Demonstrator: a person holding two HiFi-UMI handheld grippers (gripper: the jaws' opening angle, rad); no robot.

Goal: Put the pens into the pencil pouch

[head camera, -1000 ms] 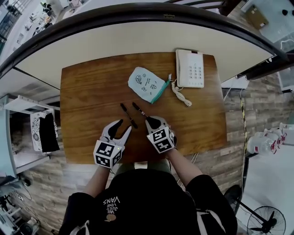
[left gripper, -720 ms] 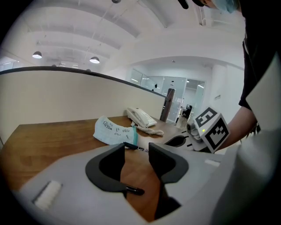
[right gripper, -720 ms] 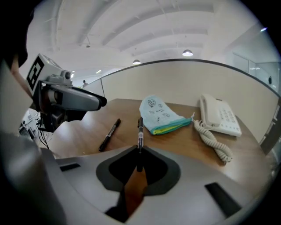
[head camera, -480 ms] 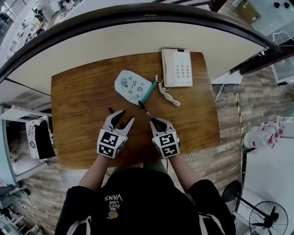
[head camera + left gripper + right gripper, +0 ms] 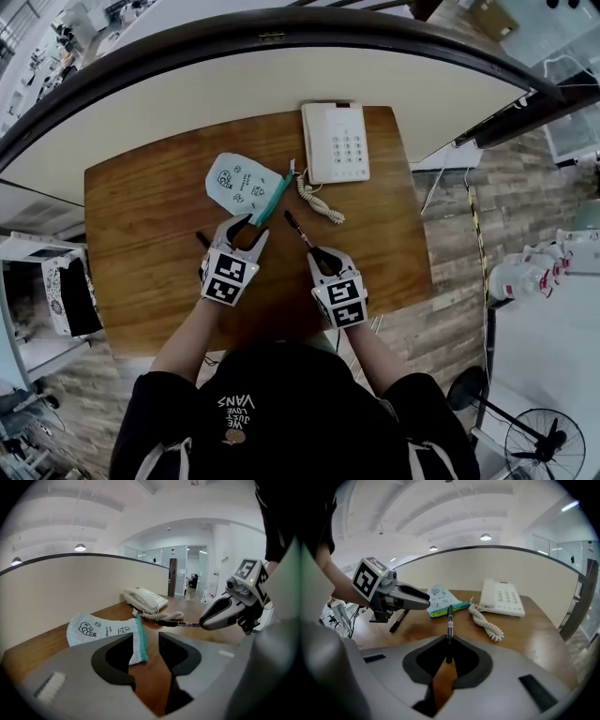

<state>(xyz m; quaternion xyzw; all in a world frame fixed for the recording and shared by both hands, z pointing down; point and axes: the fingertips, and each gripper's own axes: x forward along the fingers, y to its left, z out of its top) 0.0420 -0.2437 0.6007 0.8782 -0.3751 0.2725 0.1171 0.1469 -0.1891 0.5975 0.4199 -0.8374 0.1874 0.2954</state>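
Far left on the worktop (image 5: 141, 216), 1 black pen (image 5: 202, 241) lay loose, just beside my left gripper (image 5: 247, 232). That gripper's jaws stood apart with nothing in them, pointed at the teal zip end of the pencil pouch (image 5: 242, 182). The pouch lay flat toward the back; couldn't tell if the jaw tips touched it. Further right, the 2nd pen (image 5: 297, 228) stuck out of my right gripper (image 5: 322, 255), jaws clamped on its back end, tip aimed toward the pouch's zip edge and lifted off the wood. Right of that sat a white phone (image 5: 335, 142), its coiled cord (image 5: 317, 202) near the zip end.
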